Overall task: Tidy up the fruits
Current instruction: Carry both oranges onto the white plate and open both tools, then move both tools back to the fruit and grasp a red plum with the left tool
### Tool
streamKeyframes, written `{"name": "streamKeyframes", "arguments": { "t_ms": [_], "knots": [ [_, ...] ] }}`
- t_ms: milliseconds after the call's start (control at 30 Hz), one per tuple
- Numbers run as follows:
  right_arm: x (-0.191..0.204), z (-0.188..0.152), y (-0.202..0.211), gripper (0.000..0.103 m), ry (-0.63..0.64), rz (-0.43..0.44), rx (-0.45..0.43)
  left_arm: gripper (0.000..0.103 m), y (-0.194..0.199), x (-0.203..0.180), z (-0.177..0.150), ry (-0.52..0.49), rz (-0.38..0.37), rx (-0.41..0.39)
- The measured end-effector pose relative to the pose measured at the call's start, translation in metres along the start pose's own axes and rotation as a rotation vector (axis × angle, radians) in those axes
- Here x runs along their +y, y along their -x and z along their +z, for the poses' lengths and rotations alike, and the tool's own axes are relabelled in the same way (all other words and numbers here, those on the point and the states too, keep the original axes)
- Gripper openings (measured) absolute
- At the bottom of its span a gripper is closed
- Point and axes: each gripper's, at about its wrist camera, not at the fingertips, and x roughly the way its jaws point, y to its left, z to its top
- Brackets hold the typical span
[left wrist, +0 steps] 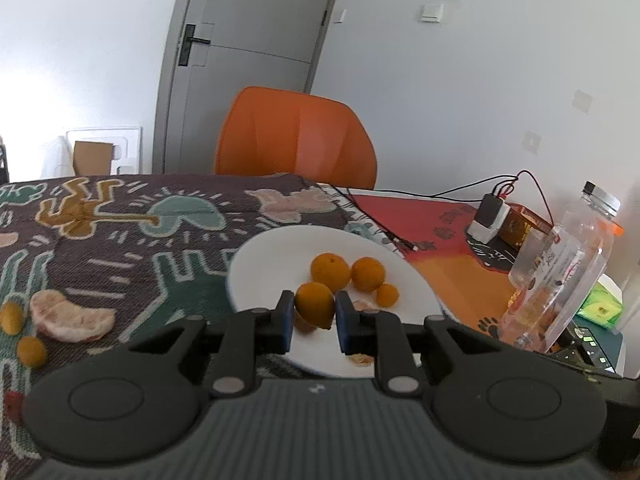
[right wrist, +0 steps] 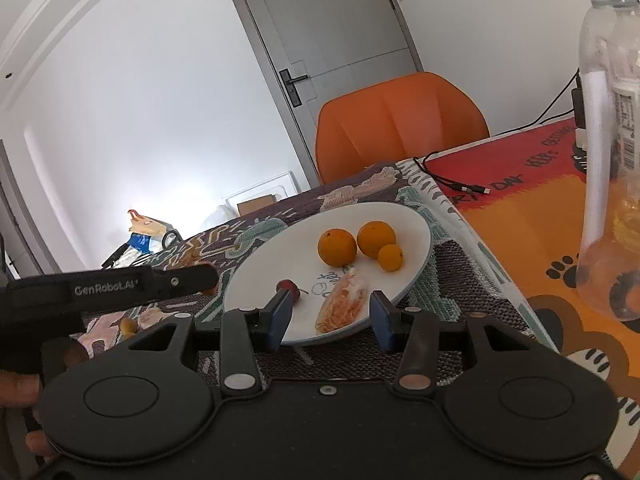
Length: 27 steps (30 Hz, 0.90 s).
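Observation:
A white plate (left wrist: 272, 256) lies on a patterned cloth and holds three oranges (left wrist: 330, 271). My left gripper (left wrist: 313, 316) is shut on a small orange fruit (left wrist: 315, 307) just above the plate's near edge. In the right wrist view the plate (right wrist: 416, 224) holds the oranges (right wrist: 337, 247), a small red fruit (right wrist: 289, 289) and a peeled segment (right wrist: 343, 305). My right gripper (right wrist: 328, 318) is open and empty over the plate's near rim, around the segment. The left gripper's body (right wrist: 108, 286) shows at the left; its fingertips are hidden.
A peeled citrus piece (left wrist: 70, 317) and two small orange fruits (left wrist: 31, 351) lie on the cloth at the left. A clear plastic bottle (left wrist: 560, 268) stands at the right, close to my right gripper (right wrist: 608, 152). An orange chair (left wrist: 296, 140) and cables (left wrist: 400, 196) are behind.

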Motion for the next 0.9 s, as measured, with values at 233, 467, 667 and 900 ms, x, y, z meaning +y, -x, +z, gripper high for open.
{"name": "streamKeyframes", "arguments": {
  "t_ms": [233, 467, 667, 900],
  "knots": [
    [0.000, 0.001, 0.000, 0.047, 0.000, 0.010, -0.001, 0.025, 0.000, -0.004, 0.004, -0.007, 0.015, -0.011],
    [0.005, -0.001, 0.000, 0.050, 0.000, 0.021, 0.003, 0.037, 0.012, 0.012, 0.002, 0.016, 0.060, -0.014],
    [0.016, -0.002, -0.004, 0.055, 0.018, 0.037, 0.006, 0.056, 0.028, 0.032, 0.000, 0.041, 0.116, -0.031],
    [0.034, -0.004, -0.009, 0.068, 0.041, 0.059, 0.013, 0.080, 0.049, 0.057, -0.005, 0.060, 0.189, -0.057]
  ]
}}
